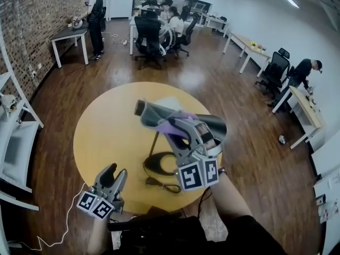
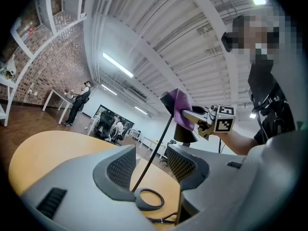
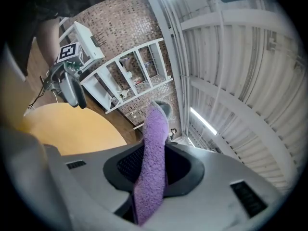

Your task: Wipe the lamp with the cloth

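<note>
**Top-heavy lamp, nothing steadying it**

The desk lamp (image 1: 154,112) stands near the middle of the round yellow table (image 1: 101,132). Its dark head is carried out to one side on a thin slanted stem (image 1: 155,142) above an open ring base (image 1: 159,163). The purple cloth (image 1: 172,125) lies against the head, clamped between the jaws of the right gripper (image 1: 166,122), which reaches in from the person's side. The left gripper (image 1: 113,172) hovers low by the table's near edge, its jaws apart and holding nothing, well apart from the lamp.

The main risk, as I judge it, is tipping. A sideways push on the head works through the long stem as a lever, and nothing presses the base down. A hard stroke may also shove the whole lamp across the smooth tabletop instead of cleaning it. The cloth sits in the jaws as a narrow fold, so dragging it along the head could pull it free. The cord (image 1: 159,184) curls just beside the base and could snag a gripper that passes low.
</note>
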Action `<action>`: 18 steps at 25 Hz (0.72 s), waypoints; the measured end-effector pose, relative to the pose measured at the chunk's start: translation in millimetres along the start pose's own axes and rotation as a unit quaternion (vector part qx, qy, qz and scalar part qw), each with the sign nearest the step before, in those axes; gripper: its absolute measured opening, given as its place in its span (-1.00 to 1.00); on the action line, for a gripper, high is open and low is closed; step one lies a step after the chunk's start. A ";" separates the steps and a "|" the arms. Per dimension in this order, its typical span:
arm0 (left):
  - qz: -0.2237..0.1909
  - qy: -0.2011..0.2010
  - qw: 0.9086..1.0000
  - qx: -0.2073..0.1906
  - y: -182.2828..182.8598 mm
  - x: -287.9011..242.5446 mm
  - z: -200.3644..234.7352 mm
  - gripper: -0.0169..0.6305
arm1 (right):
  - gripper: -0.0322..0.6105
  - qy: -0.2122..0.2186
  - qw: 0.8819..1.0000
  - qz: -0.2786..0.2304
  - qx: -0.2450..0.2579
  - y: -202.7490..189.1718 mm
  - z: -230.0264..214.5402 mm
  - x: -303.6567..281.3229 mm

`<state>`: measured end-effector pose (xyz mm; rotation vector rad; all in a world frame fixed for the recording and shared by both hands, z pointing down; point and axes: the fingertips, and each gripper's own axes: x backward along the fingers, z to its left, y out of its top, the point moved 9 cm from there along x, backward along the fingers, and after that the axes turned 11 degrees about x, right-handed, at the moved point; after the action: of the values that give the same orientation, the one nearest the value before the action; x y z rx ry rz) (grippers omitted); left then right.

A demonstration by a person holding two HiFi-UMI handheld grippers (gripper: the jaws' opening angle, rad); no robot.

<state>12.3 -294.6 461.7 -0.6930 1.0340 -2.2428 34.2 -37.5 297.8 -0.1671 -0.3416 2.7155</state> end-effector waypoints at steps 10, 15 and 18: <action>0.043 -0.044 0.998 0.011 0.6 -35.3 2.5 -0.36 | -0.58 -0.029 0.996 0.056 -0.066 -41.1 18.8 32.9; 0.060 -0.034 0.997 0.018 -13.9 -35.0 3.4 -0.36 | -0.58 -0.043 0.993 0.061 -0.093 -63.7 33.2 64.4; 0.072 -0.024 0.997 0.023 -26.2 -40.7 -0.6 -0.36 | -0.58 -0.043 0.993 0.063 -0.089 -79.4 37.2 86.8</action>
<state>33.4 -252.6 473.4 -0.6294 0.9738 -2.1090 -21.8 60.0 348.5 -0.1257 -0.6196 2.8201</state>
